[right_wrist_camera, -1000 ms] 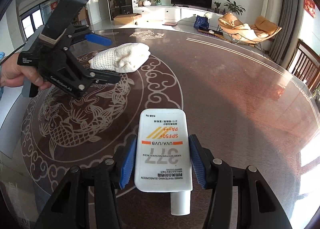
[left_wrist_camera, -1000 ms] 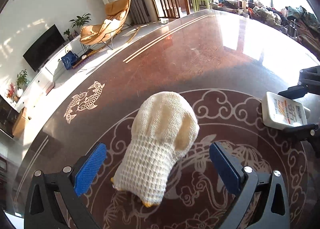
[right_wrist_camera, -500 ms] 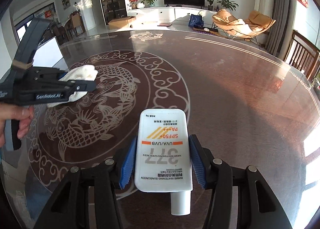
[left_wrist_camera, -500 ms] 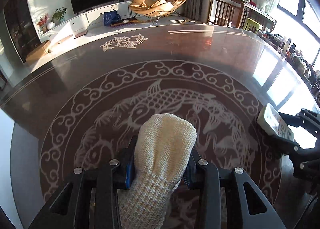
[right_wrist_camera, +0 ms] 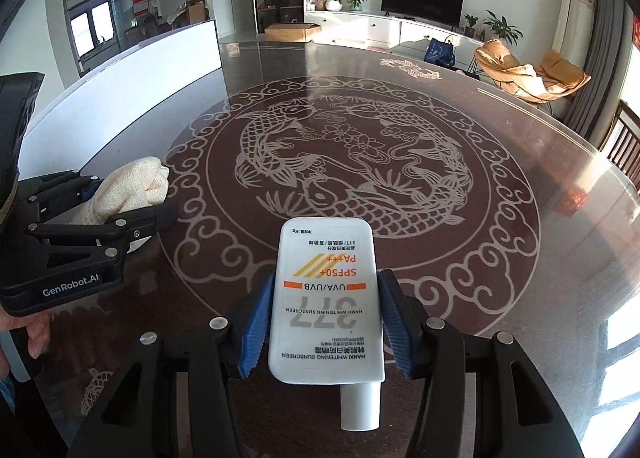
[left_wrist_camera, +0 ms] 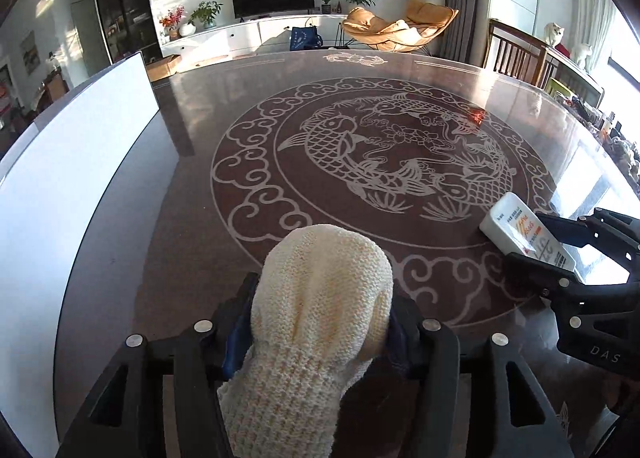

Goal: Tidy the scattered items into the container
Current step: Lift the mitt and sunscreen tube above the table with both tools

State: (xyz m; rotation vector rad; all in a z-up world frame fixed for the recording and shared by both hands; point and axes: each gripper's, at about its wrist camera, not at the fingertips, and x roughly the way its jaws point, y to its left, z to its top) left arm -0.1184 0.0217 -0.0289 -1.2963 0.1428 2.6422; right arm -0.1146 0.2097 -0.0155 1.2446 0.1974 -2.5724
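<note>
The left tool [left_wrist_camera: 320, 334] has the cream knitted cloth [left_wrist_camera: 316, 322] between its blue pads, which press in on both of the cloth's sides; its jaws are opening at this moment. The cloth bulges forward past the fingertips and hangs back under the tool's frame, above the dark worktop [left_wrist_camera: 200, 242]. To the right of it, the right tool [right_wrist_camera: 325, 318] clamps a white sunscreen tube [right_wrist_camera: 326, 298], pads tight on its two long edges, cap end toward the camera. The tube is lifted clear of the worktop's fish-and-cloud inlay [right_wrist_camera: 352, 162]. Left of the left tool, along the worktop's edge, stands a white container wall [left_wrist_camera: 80, 162]. A hand [right_wrist_camera: 36, 332] grips the left tool's handle.
</note>
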